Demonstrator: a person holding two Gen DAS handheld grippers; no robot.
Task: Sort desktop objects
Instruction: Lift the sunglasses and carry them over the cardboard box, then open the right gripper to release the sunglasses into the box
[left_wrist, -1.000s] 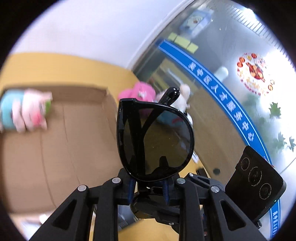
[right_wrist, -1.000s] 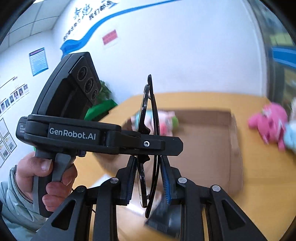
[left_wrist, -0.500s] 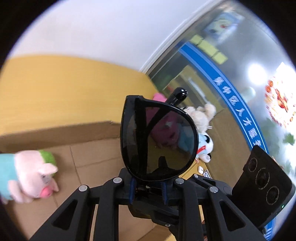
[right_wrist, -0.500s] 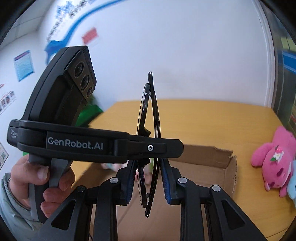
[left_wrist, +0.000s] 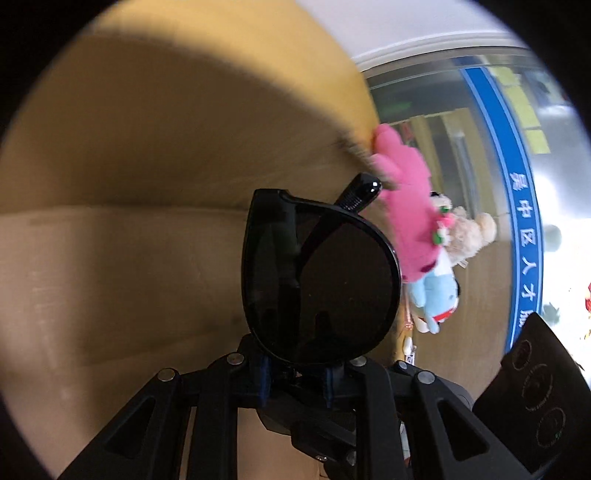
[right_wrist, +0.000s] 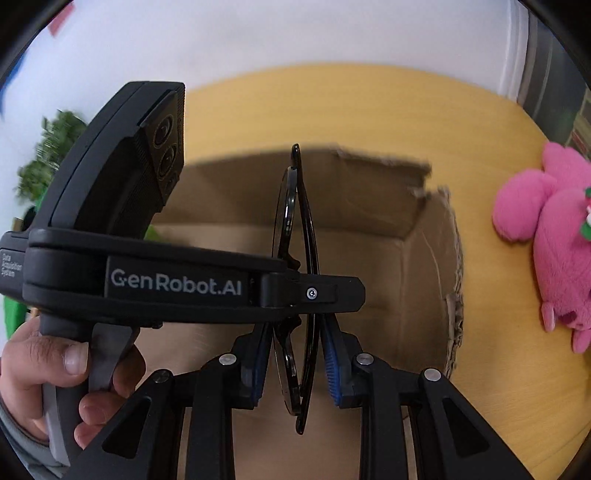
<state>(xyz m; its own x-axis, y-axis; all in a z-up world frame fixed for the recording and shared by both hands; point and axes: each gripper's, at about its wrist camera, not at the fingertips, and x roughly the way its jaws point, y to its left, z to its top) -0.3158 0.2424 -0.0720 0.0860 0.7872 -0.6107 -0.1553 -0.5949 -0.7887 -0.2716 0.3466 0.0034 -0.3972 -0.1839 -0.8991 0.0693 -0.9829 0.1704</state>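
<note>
Gleaming black folded sunglasses (left_wrist: 321, 291), dark round lens, clamped in left tool (left_wrist: 295, 380); right tool (right_wrist: 295, 369) pads (right_wrist: 331, 373) close alongside, grip unclear

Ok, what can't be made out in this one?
- Left gripper fingertips: left wrist view, hidden behind the sunglasses lens.
- Cardboard box floor: right wrist view, mostly covered by both grippers.
- Plush pile: left wrist view, motion-blurred and overlapping.
- Right gripper pad contact with the sunglasses: right wrist view, too close to call.

the sunglasses (right_wrist: 295, 280) hang above the cardboard box (right_wrist: 417, 258), with the plush toy (right_wrist: 554, 251) right of it.
</note>
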